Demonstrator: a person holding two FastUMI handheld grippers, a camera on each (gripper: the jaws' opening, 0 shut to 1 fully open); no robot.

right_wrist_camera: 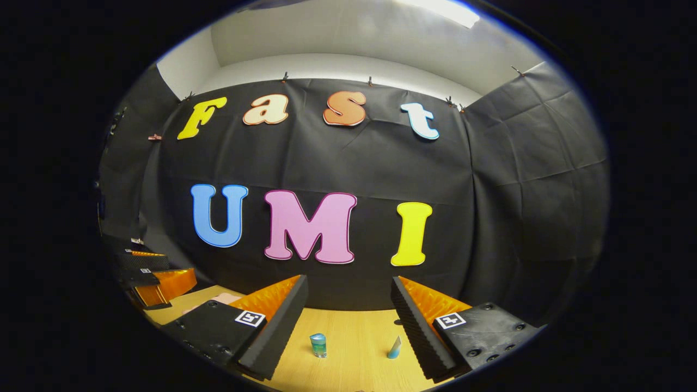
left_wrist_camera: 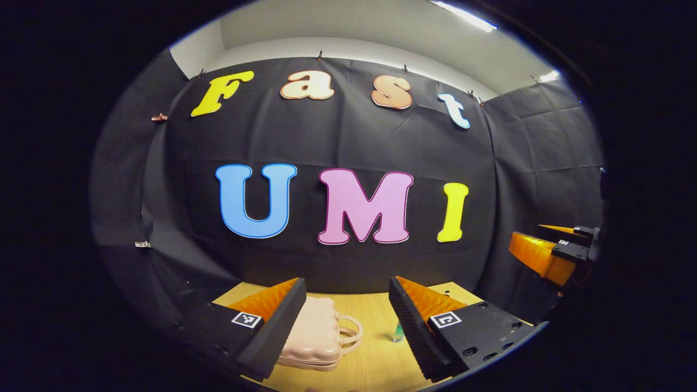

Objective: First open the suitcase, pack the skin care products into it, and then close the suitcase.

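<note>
Both grippers, left gripper [left_wrist_camera: 346,321] and right gripper [right_wrist_camera: 348,321], hang released above the table [left_wrist_camera: 375,362], and I judge the closed pink suitcase [left_wrist_camera: 313,337] at lower centre stiff, light, best lifted near its handle [left_wrist_camera: 351,332], while the small bottle [right_wrist_camera: 318,344] and tube [right_wrist_camera: 395,348] look slippery.

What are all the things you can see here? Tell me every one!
Pale pink hard-shell suitcase with a loop handle: one, closed, lying on the table's left part.
Small blue-green skin care bottle: one, upright, mid-table.
Small light-blue tube: one, standing to the right of the bottle.
Light wooden table: one, under everything.
Black cloth wall: behind the table.
Left gripper: fingers apart, above the suitcase, holding nothing.
Right gripper: fingers apart, above the bottle and tube, holding nothing.
</note>
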